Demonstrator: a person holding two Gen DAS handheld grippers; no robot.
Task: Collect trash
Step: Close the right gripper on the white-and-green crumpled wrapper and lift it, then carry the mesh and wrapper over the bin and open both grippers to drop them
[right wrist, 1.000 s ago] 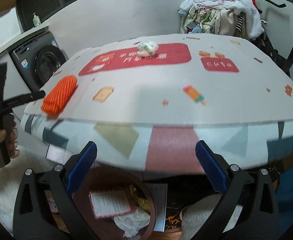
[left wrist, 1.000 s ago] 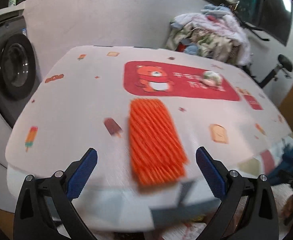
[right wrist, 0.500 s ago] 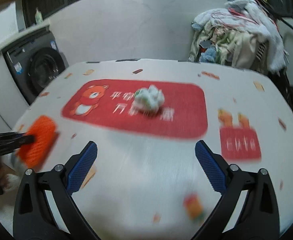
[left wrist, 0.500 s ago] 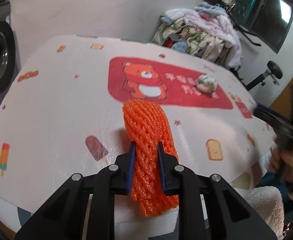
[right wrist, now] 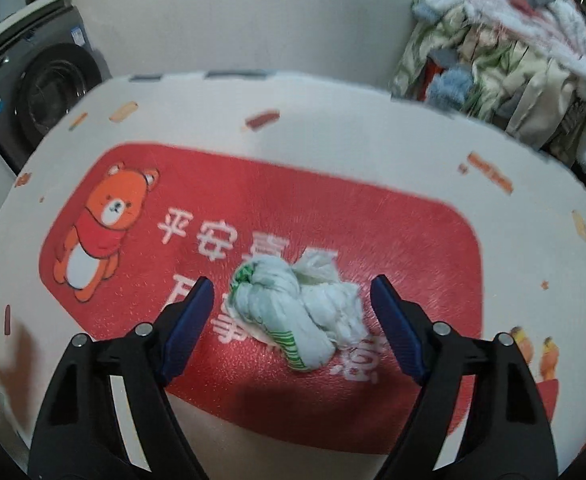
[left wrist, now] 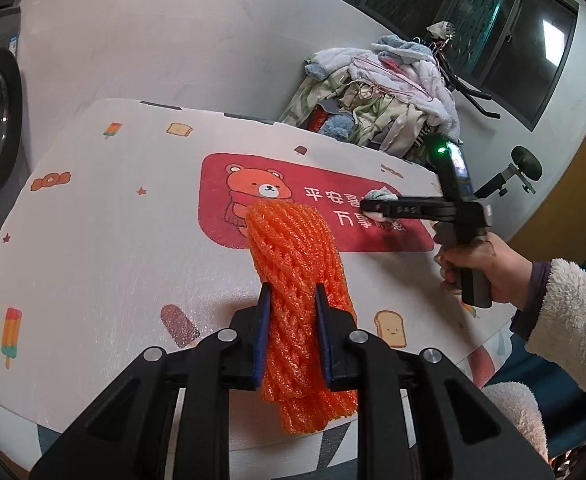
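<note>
On bear-print table (left wrist: 93,240), left gripper (left wrist: 291,304) clamping orange net (left wrist: 293,256), right gripper (right wrist: 293,304) closing around wad (right wrist: 293,312)

**Layout of worktop and surroundings**

The worktop (left wrist: 93,240) carried a printed panel (right wrist: 413,240) near its middle. A crumpled wad (right wrist: 293,312) lay on that panel, between the closing jaws of the right gripper (right wrist: 293,316), apart from both pads. The foam net sleeve (left wrist: 293,280) sat nearer the worktop's front edge, clamped in the left gripper (left wrist: 291,336), its lower end hanging past the edge. In the left wrist view the right gripper (left wrist: 373,206) reached in from the right, held by a hand (left wrist: 481,268). Behind the worktop stood a wall (left wrist: 173,40). A washing machine (right wrist: 49,96) stood at the rear left, and a pile of laundry (left wrist: 381,100) at the rear right.
</note>
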